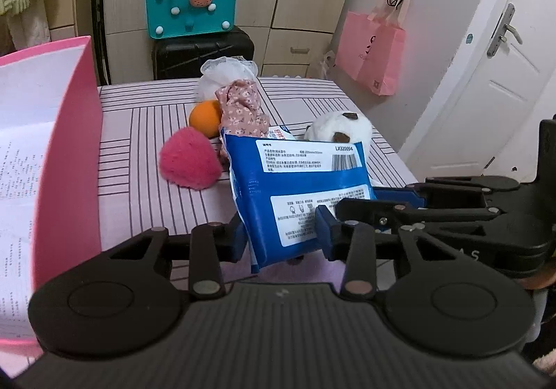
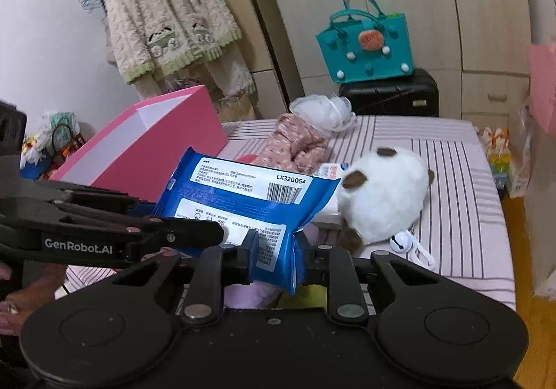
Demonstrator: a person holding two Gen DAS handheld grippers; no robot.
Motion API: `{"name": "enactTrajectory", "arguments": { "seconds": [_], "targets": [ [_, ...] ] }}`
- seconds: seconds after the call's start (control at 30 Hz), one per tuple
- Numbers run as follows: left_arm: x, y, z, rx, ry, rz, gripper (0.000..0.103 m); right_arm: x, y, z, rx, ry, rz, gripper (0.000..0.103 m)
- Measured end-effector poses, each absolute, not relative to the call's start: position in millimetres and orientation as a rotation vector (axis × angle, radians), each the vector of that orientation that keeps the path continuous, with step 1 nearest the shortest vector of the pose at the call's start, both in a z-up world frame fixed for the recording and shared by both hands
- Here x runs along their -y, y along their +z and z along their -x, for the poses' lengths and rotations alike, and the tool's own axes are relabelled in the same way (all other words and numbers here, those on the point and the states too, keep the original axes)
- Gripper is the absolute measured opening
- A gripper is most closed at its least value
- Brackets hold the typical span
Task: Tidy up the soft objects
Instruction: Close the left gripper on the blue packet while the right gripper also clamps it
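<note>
Wipes pack (image 1: 299,180) pinched by left tool (image 1: 283,232) and right tool (image 2: 278,258).

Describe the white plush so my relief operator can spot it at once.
On the striped bed, look right of the blue wipes pack that both grippers hold. The white plush is round and fluffy, the only white thing with brown patches.

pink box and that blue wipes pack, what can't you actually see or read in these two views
- Pink box, left wrist view: its bottom is cut off by the frame edge; in the right wrist view its own wall hides the inside.
- Blue wipes pack, both views: small label print is too small to read; its lower end is hidden behind the claws.
- Small white pack, right wrist view: mostly hidden by the blue pack and white plush.
</note>
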State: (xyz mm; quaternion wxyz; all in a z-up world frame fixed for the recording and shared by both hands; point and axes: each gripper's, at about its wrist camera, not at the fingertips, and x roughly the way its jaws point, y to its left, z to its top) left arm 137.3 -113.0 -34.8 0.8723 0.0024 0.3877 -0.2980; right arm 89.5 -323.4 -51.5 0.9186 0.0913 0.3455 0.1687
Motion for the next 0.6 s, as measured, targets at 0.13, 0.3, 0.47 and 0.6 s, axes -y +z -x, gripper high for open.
{"name": "enactTrajectory", "arguments": {
  "seconds": [0.13, 0.3, 0.47, 0.6],
  "targets": [
    [108, -28, -128, -0.815, -0.622, -0.027, 0.039, 312, -40, -81, -0.715, 0.355, -0.144, 0.026],
    [93, -15, -116, -0.84, -0.64, -0.045, 0.039, 298, -25, -69, -0.762, 0.396, -0.134, 0.026],
    [70, -5, -99, -0.879, -0.64, -0.041, 0.039, 280, -17, -56, -0.816, 0.453, -0.125, 0.027],
    [51, -2, -85, -0.904, -0.639, -0.038, 0.039, 263, -14, -46, -0.858, 0.513, -0.124, 0.027]
  ]
}}
